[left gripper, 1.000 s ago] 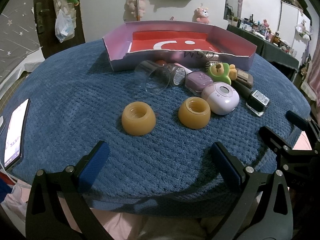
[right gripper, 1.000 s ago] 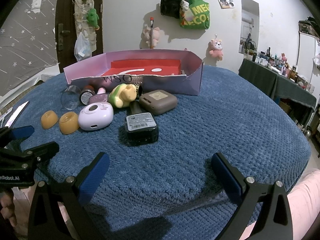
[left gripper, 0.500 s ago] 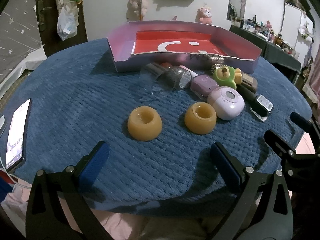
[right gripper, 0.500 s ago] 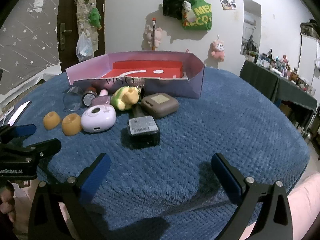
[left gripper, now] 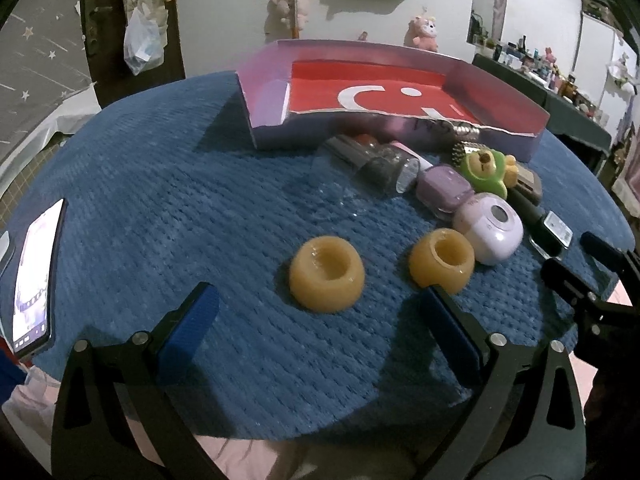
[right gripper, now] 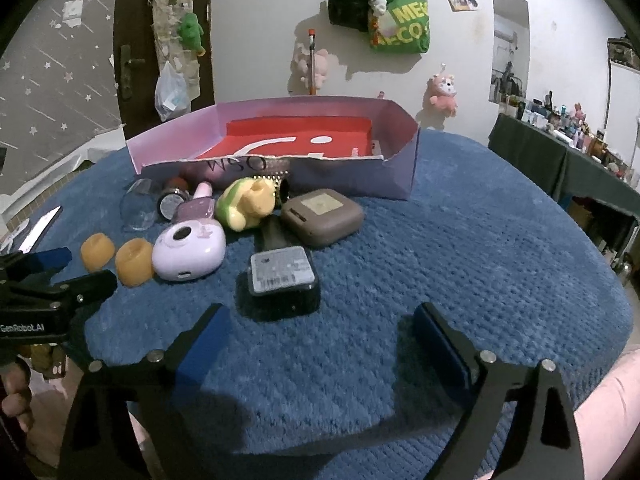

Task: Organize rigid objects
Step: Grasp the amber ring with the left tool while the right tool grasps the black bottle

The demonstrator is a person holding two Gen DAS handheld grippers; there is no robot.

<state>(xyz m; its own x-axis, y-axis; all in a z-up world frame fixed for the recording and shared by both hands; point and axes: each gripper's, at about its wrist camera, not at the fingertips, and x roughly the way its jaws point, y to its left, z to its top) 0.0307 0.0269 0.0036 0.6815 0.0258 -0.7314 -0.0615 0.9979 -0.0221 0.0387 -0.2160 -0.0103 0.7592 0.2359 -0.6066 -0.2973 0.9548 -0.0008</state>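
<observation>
I think I have hardly started this job. The box (right gripper: 276, 148) with the pink walls and red floor sits at the far side of the tabletop (right gripper: 460, 248), and as far as I can see there is nothing in it yet. All the hard little things lie in a bunch just in front of the box. There are two yellow cups (left gripper: 327, 274), and the other one (left gripper: 442, 261) touches a round purple case (left gripper: 489, 227). Behind them I see a clear glass (left gripper: 340, 176) on its side, a small jar (left gripper: 386, 168), a purple bottle (left gripper: 444, 188), a green and yellow toy (left gripper: 484, 168), a brown square case (right gripper: 322, 216) and a dark bottle (right gripper: 282, 276) with a label on it. A phone (left gripper: 34, 280) lies at the left edge, well apart from the bunch. My left gripper (left gripper: 320, 312) is wide and holds nothing. It hangs low over the blue cloth, and the nearer yellow cup is just ahead of it, between the lines of its two fingers. My right gripper (right gripper: 320, 328) is also quite wide, but its jaws are closing a bit right now, with nothing between them. The dark bottle is the closest thing to it. So every single thing is left to move into the box, I think, and the yellow cup looks like the first one for my left side.
</observation>
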